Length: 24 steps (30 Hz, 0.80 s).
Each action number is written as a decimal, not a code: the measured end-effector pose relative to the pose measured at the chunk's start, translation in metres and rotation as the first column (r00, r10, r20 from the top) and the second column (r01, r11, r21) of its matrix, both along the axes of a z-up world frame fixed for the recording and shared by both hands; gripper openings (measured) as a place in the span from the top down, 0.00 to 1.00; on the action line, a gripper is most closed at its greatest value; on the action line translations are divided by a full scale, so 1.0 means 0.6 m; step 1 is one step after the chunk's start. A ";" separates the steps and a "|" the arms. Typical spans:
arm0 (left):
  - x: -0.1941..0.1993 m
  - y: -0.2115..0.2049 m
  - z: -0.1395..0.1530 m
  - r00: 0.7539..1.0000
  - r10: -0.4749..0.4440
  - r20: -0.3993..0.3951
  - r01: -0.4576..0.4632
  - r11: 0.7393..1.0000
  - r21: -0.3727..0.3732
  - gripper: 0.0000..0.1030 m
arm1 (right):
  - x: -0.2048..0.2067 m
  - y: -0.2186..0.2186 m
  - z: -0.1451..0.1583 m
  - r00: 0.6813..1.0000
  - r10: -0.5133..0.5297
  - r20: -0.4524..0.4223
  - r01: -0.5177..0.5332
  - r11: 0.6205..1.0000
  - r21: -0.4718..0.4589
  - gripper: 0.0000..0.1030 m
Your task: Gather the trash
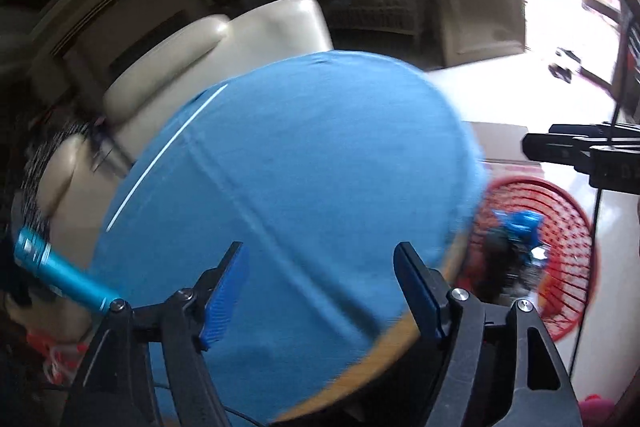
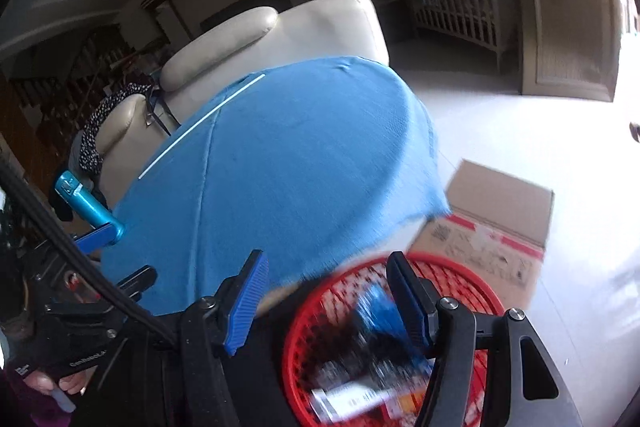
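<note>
Trash (image 2: 372,359) (blurred wrappers) fills red basket (image 2: 304,311).

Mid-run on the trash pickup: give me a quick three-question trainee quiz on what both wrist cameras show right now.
1. True or false: the red basket already holds trash.
2. What covers the round table? A) blue cloth B) newspaper C) nothing
3. Fill in: on the floor beyond the basket lies a flat ______.

Key:
1. True: blurred wrappers lie inside it.
2. A: the blue cloth.
3. The cardboard box.
Both the left gripper and the right gripper stand open with nothing between the pads.
</note>
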State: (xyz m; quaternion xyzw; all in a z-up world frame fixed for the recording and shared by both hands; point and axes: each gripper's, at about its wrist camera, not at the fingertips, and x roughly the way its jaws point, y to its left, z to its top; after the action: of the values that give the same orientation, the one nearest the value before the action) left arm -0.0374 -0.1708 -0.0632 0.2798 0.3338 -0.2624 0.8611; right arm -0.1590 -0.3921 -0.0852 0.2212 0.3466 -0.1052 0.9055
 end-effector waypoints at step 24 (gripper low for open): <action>0.467 0.235 -0.176 0.822 0.535 -0.194 -0.553 0.831 -0.057 0.18 | 0.492 0.154 -0.130 0.985 -0.006 -0.174 -0.037 0.970 -0.241 0.34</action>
State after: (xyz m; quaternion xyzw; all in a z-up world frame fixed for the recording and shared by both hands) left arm 0.2426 -0.0300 -0.1689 0.1011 0.4568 -0.0467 0.8825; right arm 0.1365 -0.2999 -0.1634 0.0959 0.4102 -0.1584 0.8930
